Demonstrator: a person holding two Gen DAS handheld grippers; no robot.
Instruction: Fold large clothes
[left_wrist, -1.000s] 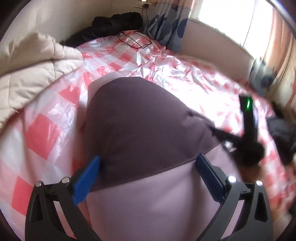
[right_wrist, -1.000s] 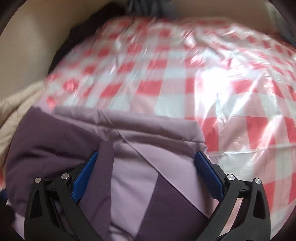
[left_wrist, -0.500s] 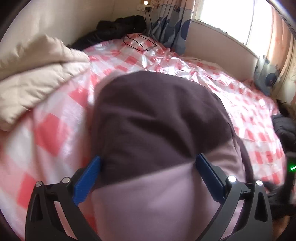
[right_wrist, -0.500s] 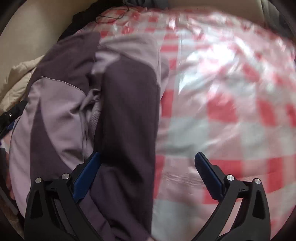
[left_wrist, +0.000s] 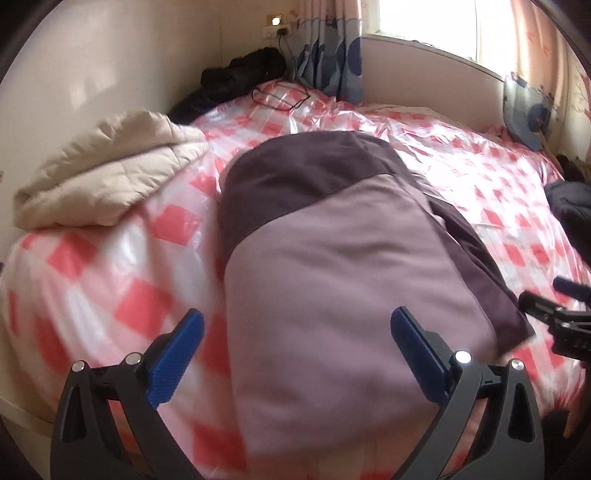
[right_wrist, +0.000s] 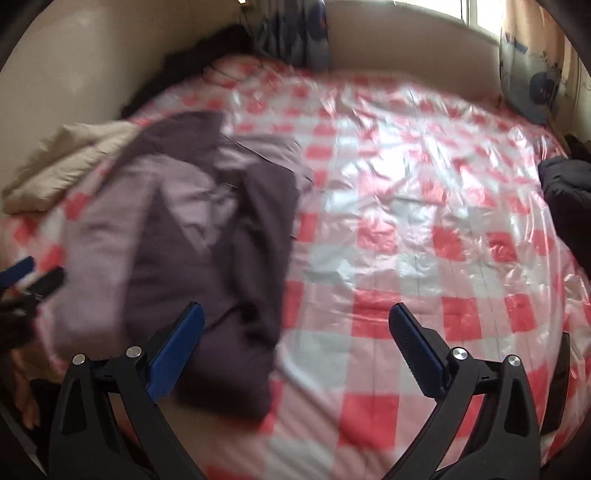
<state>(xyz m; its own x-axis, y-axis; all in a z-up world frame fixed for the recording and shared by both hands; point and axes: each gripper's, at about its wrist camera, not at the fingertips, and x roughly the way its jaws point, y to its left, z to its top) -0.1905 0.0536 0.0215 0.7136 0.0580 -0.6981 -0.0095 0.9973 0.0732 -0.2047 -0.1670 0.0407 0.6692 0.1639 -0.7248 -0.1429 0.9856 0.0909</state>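
A large two-tone garment, dark purple and pale lilac (left_wrist: 332, 266), lies folded into a long bundle on the red-and-white checked bed cover (left_wrist: 122, 295). My left gripper (left_wrist: 295, 354) is open and hangs just above its near lilac end, touching nothing. In the right wrist view the garment (right_wrist: 199, 236) lies left of centre. My right gripper (right_wrist: 295, 347) is open and empty, with its left finger over the garment's dark near edge. The right gripper also shows at the right edge of the left wrist view (left_wrist: 554, 317).
A cream quilt (left_wrist: 107, 177) is heaped at the bed's left side. Black clothes (left_wrist: 240, 74) and a black cable (left_wrist: 280, 96) lie at the far corner by the wall. A dark garment (right_wrist: 565, 192) sits at the bed's right edge. Curtains and a window are behind.
Both grippers have pulled back and up from the garment, so more of the bed shows. The garment now lies still as a long folded bundle. Both pairs of jaws stay open.
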